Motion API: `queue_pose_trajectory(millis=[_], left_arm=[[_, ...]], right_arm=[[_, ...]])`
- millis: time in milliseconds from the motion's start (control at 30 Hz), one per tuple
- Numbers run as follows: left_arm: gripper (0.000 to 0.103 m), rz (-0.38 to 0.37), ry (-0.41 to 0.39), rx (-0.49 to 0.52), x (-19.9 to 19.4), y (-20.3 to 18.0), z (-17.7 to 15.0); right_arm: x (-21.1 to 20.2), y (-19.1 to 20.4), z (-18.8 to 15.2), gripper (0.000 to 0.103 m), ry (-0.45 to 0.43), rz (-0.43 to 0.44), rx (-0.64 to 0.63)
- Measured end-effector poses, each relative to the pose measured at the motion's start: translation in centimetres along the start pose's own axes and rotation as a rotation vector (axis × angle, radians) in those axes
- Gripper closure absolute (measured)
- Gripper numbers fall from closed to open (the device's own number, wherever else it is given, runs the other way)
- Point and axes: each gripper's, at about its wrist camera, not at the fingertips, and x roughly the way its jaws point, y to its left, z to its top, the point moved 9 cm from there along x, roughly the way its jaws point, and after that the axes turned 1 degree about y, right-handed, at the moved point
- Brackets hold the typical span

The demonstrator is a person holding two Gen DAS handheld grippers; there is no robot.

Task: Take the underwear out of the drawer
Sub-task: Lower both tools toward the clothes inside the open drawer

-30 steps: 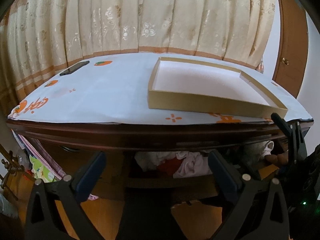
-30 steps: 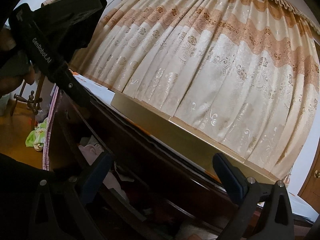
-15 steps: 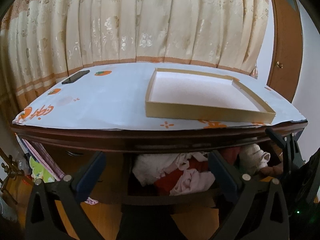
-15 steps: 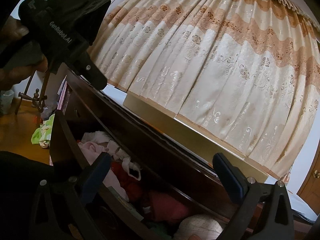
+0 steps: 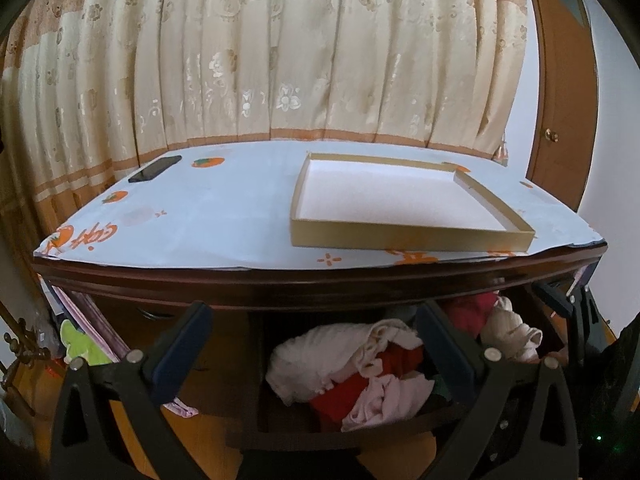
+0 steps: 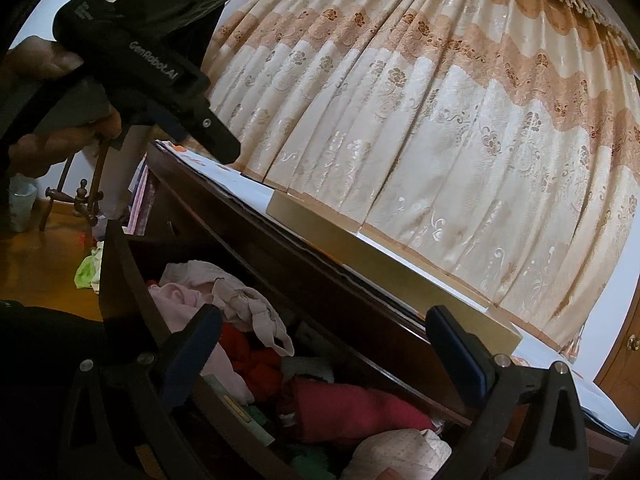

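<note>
The dark wooden drawer (image 5: 340,436) stands pulled out under the table top, full of crumpled underwear. A cream piece (image 5: 320,356), a red one (image 5: 348,396) and a pink one (image 5: 384,404) lie in a heap. My left gripper (image 5: 316,344) hovers open above the drawer's front, holding nothing. In the right wrist view my right gripper (image 6: 324,352) is open over the pile, its left finger by the drawer's front wall (image 6: 124,280). Pink (image 6: 180,300), red (image 6: 256,364) and crimson (image 6: 352,404) cloth lie beneath it. A hand holds the left gripper's housing (image 6: 132,68) at upper left.
The table top's dark edge (image 5: 280,280) overhangs the back of the drawer. On the white cloth sit a shallow gold box (image 5: 400,236) and a black phone (image 5: 156,169). Curtains hang behind, a wooden door (image 5: 560,80) at right. A green cloth (image 6: 90,270) lies on the floor.
The drawer has slid further out from under the table, exposing much more of the clothing. Both grippers have stayed open and drawn back with it.
</note>
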Motion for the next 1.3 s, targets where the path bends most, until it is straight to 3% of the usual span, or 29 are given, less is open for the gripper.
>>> queue_pose_trajectory(millis=[467,1300], left_arm=[[0.000,0.000,-0.020,0.015,-1.5,-0.2,0.2],[0.000,-0.012,-0.007,0.075,-2.5,-1.7,-0.7]], right_arm=[[-1.8,1.0,0.2,0.001,0.046,0.055,0.023],[-3.3,0.7,0.1,0.001,0.120,0.043,0.074]])
